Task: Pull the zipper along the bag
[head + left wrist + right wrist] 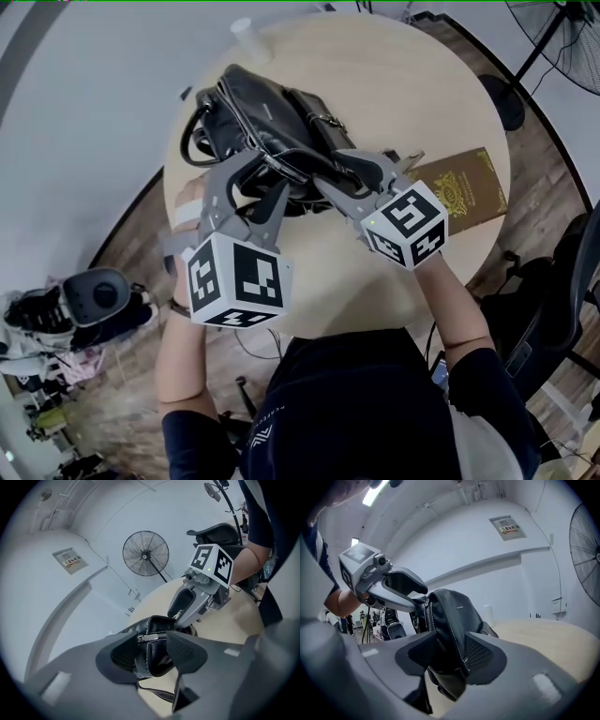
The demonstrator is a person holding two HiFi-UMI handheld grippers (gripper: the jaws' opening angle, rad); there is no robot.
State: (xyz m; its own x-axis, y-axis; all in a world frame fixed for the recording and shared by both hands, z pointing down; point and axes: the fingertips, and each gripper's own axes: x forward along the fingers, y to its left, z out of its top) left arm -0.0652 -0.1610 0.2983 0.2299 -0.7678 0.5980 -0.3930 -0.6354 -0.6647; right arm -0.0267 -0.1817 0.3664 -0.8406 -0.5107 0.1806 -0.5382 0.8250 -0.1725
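A black leather bag (272,112) lies on the round wooden table (375,75), and both grippers are at its near end. In the left gripper view, my left gripper (152,651) is shut on the bag's end (157,663), with the metal zipper pull (150,638) just above the pads. In its own view, my right gripper (450,656) straddles the bag's stitched edge (450,616); its jaws stand apart without pinching it. The head view shows the left gripper (261,183) and the right gripper (352,183) side by side on the bag.
A brown book (459,187) lies on the table right of the bag. A white cup (246,33) stands at the far edge. A black chair (562,281) is off to the right, and a standing fan (146,553) is beyond the table.
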